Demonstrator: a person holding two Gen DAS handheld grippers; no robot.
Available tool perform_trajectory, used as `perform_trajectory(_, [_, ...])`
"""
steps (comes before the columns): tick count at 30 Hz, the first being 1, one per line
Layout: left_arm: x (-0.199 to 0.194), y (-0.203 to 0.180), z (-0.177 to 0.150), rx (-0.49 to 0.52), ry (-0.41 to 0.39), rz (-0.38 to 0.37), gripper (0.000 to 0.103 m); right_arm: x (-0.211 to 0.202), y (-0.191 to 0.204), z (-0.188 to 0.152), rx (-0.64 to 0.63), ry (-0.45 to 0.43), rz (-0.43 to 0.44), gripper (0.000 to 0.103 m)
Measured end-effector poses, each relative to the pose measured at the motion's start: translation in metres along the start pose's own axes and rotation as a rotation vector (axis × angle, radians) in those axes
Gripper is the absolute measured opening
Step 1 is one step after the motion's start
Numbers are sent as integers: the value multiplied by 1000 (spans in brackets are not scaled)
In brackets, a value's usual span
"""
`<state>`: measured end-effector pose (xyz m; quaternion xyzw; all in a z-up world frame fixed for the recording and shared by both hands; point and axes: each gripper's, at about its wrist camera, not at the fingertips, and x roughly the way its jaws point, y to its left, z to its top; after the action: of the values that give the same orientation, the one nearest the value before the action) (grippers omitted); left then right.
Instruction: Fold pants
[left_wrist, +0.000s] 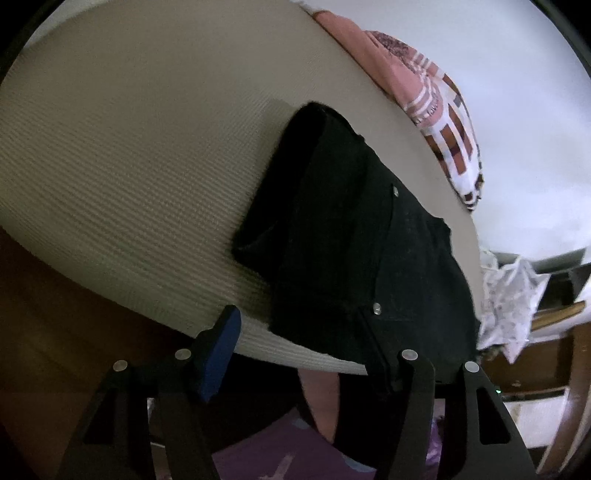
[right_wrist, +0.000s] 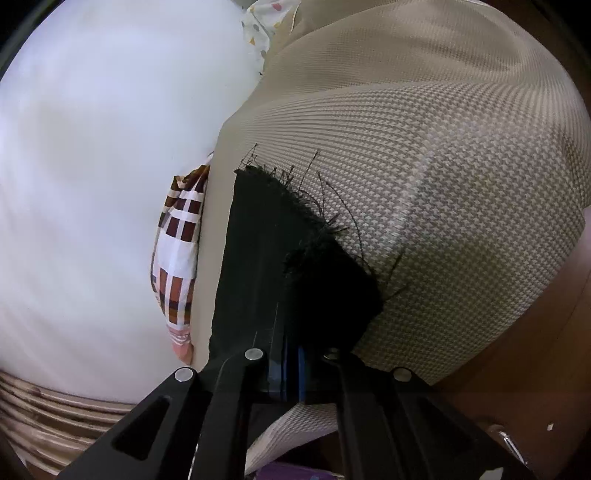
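Two grippers share the pants (left_wrist: 354, 236): right gripper (right_wrist: 286, 369) pinches the frayed hem to anchor it, left gripper (left_wrist: 299, 354) spread at the waist, ready to grab.

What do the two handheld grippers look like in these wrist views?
Both are black, angular two-finger linkages with triangular cut-outs and round silver pivot pins. The left gripper and the right gripper each show blue finger pads. No cables, markings or sleeves are visible.
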<state>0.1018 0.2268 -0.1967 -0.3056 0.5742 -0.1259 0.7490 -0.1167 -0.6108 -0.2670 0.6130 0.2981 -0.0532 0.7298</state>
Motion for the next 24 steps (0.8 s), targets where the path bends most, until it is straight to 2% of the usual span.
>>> perform_trajectory(2, [4, -8, -2, 32, 9, 0, 62, -1, -1, 0, 3, 0, 1, 2])
perform_trajectory(3, [3, -14, -4, 62, 2, 18, 46, -1, -1, 0, 6, 1, 2, 2])
perform_trajectory(4, [3, -21, -5, 107, -9, 83, 40, -1, -1, 0, 10, 0, 3, 2])
perform_trajectory(10, [-5, -33, 3, 152, -56, 141, 28, 4, 0, 0, 23, -2, 1, 2])
perform_trajectory(11, [-9, -39, 6, 174, -73, 154, 15, 4, 1, 0, 22, -1, -4, 3])
perform_trajectory(14, [-32, -58, 18, 239, -150, 180, 15, -2, 1, -3, 30, -1, 1, 6])
perform_trajectory(16, [-37, -60, 26, 254, -184, 234, 15, 0, 3, -5, 30, 1, 9, 9])
perform_trajectory(19, [-26, -39, 30, 214, -146, 251, 15, 6, 9, -10, 11, 21, 19, 9])
perform_trajectory(21, [-11, -35, 26, 240, -119, 290, 15, 9, 10, -14, 2, 36, 22, 9])
perform_trajectory(24, [-7, -38, 19, 277, -140, 325, 15, 12, 8, -15, -5, 37, 22, 3])
